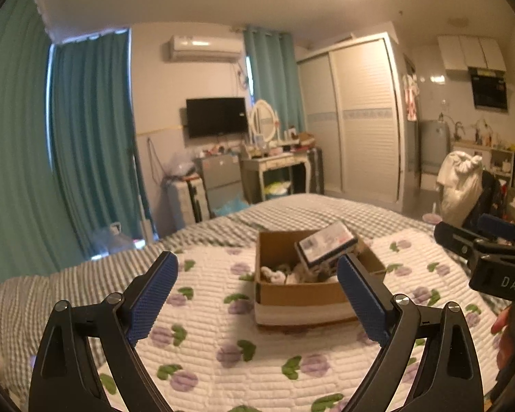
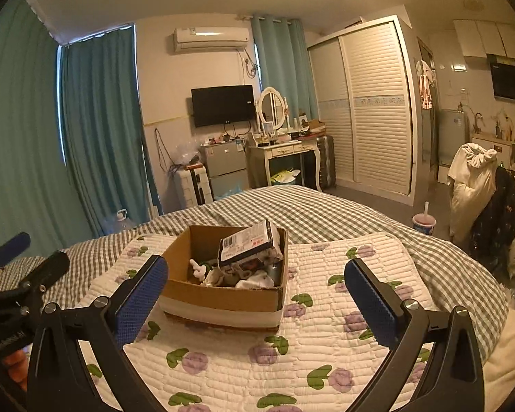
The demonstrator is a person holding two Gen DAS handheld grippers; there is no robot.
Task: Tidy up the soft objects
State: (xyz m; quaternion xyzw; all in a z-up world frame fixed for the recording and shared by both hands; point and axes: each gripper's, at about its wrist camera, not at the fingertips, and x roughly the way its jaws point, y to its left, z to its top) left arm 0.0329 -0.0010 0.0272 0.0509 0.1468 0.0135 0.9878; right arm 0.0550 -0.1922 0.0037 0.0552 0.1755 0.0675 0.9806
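An open cardboard box (image 1: 302, 293) (image 2: 223, 297) stands on a white quilted mat with purple flowers (image 1: 223, 350) (image 2: 257, 353) on the bed. It holds several soft items, white and grey cloth pieces (image 1: 274, 274) (image 2: 247, 276), with a flat printed packet (image 1: 326, 245) (image 2: 249, 243) leaning on top. My left gripper (image 1: 257, 292) is open and empty, held above the mat in front of the box. My right gripper (image 2: 257, 292) is open and empty, also in front of the box. Each gripper shows at the edge of the other's view.
The bed has a grey checked cover (image 2: 309, 209) under the mat. Beyond its far edge stand a small fridge (image 2: 225, 168), a dressing table with mirror (image 2: 281, 147), a wardrobe (image 2: 367, 110) and a chair piled with white cloth (image 2: 470, 189). Teal curtains (image 2: 96, 120) hang at the left.
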